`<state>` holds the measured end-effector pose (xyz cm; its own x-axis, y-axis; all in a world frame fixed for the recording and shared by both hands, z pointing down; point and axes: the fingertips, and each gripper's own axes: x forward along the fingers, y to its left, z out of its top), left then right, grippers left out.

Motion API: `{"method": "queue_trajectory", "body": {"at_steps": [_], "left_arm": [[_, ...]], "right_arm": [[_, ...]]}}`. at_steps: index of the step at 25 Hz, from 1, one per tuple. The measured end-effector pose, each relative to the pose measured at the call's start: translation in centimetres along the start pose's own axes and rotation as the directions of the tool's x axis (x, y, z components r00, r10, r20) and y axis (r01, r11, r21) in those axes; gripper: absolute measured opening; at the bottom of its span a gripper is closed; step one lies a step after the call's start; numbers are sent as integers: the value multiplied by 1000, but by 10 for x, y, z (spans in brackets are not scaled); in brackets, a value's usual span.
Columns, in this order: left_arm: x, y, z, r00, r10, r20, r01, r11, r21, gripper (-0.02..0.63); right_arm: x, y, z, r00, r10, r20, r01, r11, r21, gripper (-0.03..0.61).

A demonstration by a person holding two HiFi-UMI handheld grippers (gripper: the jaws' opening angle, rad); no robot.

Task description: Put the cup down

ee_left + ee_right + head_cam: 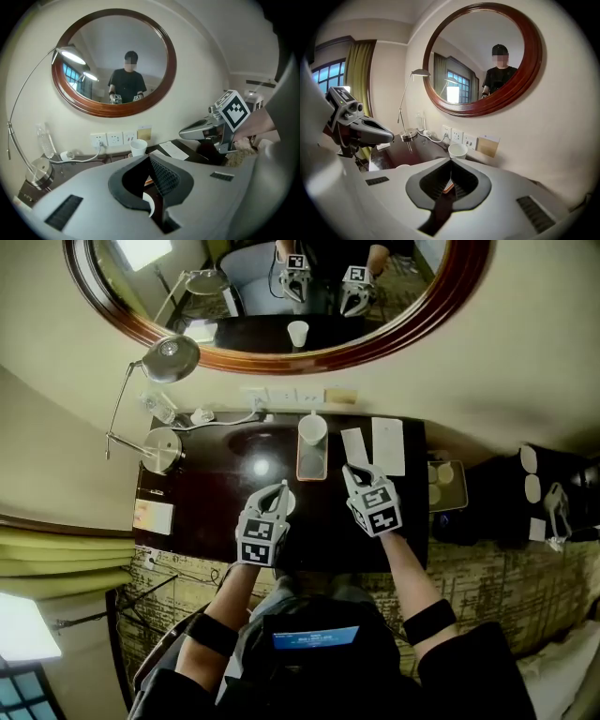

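A white paper cup (312, 428) stands upright at the far edge of the dark desk (206, 493), just below the wall sockets, at the far end of an orange-edged phone (311, 465). It also shows as the cup (138, 147) ahead in the left gripper view and the cup (457, 150) ahead in the right gripper view. My right gripper (350, 471) is shut and empty, well back from the cup and to its right. My left gripper (282, 487) is shut with nothing in it, hanging over a small white disc (289, 503) nearer the desk's front.
A desk lamp (170, 358) with its round base (161, 448) stands at the left, beside a plug and cable (225, 418). Two white papers (387, 444) lie right of the phone. A small tray (446, 486) sits off the desk's right end. An oval mirror (412, 315) hangs above.
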<state>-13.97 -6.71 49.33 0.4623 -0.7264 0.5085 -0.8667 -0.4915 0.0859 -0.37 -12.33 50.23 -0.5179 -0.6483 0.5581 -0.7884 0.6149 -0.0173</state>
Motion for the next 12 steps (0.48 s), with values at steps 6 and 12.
{"method": "queue_trajectory", "body": {"at_steps": [6,12], "left_arm": [[-16,6,-8,1000,21,5,-21,1000,1,2],[-30,-9,-12,1000,-7,5,7,1000,7,2]], "right_arm": [[-25,23,-22,1000,21,-11,-20,999,41,2],[-37,48,-43,999,45,-20,-43,997,71,2]]}}
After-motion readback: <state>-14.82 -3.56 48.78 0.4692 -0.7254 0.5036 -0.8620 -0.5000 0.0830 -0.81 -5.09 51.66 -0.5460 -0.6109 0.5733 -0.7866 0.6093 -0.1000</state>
